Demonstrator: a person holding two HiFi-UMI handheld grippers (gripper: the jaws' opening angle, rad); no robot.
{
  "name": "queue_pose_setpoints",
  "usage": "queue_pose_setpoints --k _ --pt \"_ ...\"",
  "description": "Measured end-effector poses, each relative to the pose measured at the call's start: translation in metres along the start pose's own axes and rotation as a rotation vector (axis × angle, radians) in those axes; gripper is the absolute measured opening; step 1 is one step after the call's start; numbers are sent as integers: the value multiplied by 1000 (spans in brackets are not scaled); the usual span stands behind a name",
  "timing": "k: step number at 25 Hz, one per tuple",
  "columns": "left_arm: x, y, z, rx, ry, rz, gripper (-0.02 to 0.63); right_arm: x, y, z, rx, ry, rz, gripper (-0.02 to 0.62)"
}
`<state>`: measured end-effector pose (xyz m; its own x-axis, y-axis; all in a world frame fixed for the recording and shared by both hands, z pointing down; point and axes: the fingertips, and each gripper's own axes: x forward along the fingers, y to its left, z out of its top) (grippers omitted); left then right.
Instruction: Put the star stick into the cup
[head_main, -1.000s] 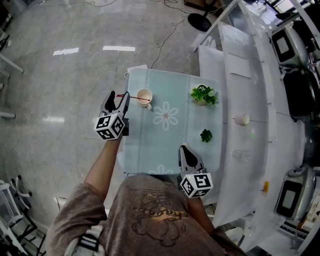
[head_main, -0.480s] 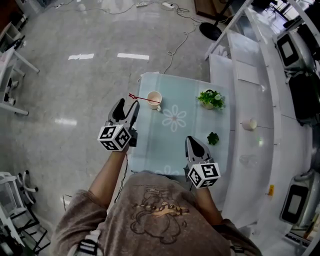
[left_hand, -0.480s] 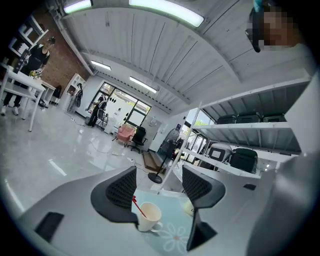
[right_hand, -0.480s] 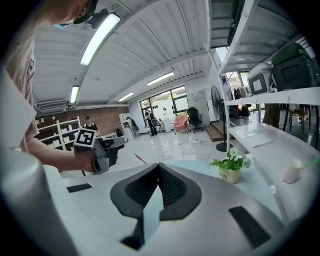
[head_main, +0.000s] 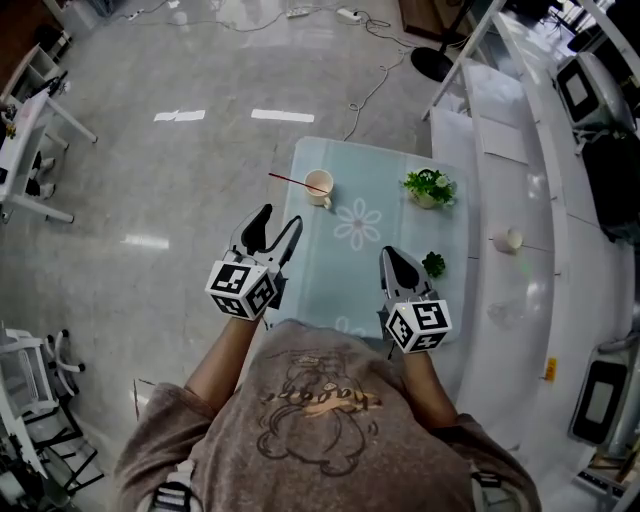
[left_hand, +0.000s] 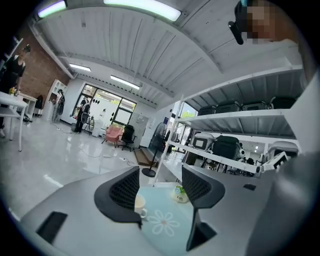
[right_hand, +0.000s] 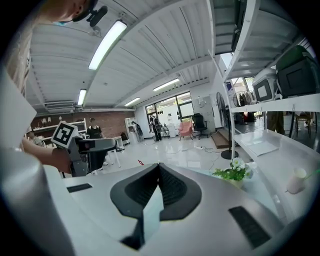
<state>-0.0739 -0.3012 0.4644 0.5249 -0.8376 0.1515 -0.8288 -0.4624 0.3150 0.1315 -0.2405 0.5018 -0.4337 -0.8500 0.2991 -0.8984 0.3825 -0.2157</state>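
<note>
A cream cup (head_main: 320, 185) stands near the far left corner of the pale teal table (head_main: 385, 215). The thin red star stick (head_main: 285, 179) rests in it and leans out over the table's left edge. My left gripper (head_main: 278, 222) hovers open and empty at the table's left edge, well short of the cup. In the left gripper view the cup (left_hand: 140, 204) shows between the spread jaws of the left gripper (left_hand: 160, 182). My right gripper (head_main: 393, 257) is shut with nothing in it over the near right part of the table; its jaws (right_hand: 159, 176) meet in the right gripper view.
A potted plant with white flowers (head_main: 429, 187) and a small green sprig (head_main: 433, 264) sit on the table's right side. A white shelf unit (head_main: 500, 160) with a small cup (head_main: 510, 240) runs along the right. Cables (head_main: 365, 95) and a fan base (head_main: 436, 63) lie on the floor beyond.
Both grippers have drawn back toward the person, away from the cup. The left gripper, earlier beside the stick's outer end, is now clear of it. The stick stays in the cup.
</note>
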Motion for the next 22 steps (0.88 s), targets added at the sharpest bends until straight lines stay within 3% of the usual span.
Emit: queue_pose_setpoints --k 3,14,22 --pt "-9 -21 -1 39 5 -31 265 -5 -1 3 -15 -17 -10 2" --pt "-27 -38 -29 135 16 -2 38 -21 -8 -1 -37 -49 -18 2" --pt "-32 -48 -45 146 22 -15 21 -30 -9 -13 -27 -51 -23 2"
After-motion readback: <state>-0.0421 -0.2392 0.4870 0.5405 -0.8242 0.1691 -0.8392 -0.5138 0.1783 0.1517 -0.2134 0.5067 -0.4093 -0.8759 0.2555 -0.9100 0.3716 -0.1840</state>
